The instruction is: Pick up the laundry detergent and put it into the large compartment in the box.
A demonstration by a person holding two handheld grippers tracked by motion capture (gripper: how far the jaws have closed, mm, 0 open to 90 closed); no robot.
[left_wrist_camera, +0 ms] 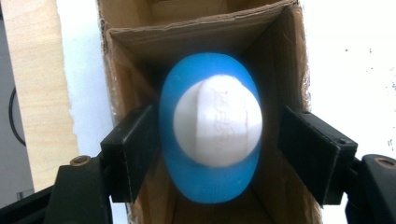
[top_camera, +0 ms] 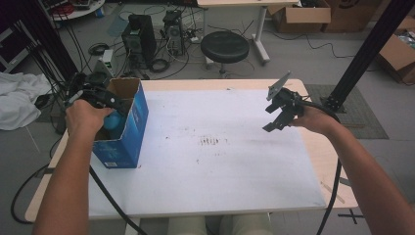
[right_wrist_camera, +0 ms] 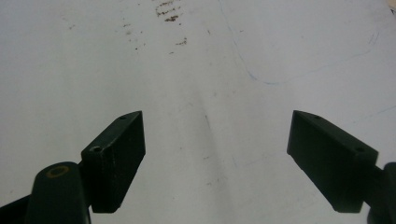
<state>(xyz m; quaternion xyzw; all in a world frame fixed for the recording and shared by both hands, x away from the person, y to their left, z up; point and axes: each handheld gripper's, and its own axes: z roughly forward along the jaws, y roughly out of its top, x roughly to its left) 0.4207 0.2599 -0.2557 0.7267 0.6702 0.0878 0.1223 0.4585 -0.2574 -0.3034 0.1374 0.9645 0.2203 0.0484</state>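
A blue bottle with a white cap [left_wrist_camera: 212, 128] sits in the mouth of an open-topped blue cardboard box [top_camera: 128, 128] at the table's left edge. My left gripper [left_wrist_camera: 219, 135] reaches into the box from above, with its jaws on either side of the bottle. The right jaw stands clear of the bottle and the left jaw is at its edge, so nothing is squeezed. In the high view the bottle [top_camera: 113, 121] shows just under my left gripper [top_camera: 108, 104]. My right gripper [top_camera: 270, 119] hovers open over the right part of the white sheet, and its jaws [right_wrist_camera: 215, 140] hold nothing.
A white sheet [top_camera: 210, 161] with a few brown marks covers the wooden table. Beyond the table stand a black stool [top_camera: 224, 46] and computer towers [top_camera: 139, 39]. A black post [top_camera: 364, 54] rises at the far right, and white cloth [top_camera: 17, 100] lies to the left.
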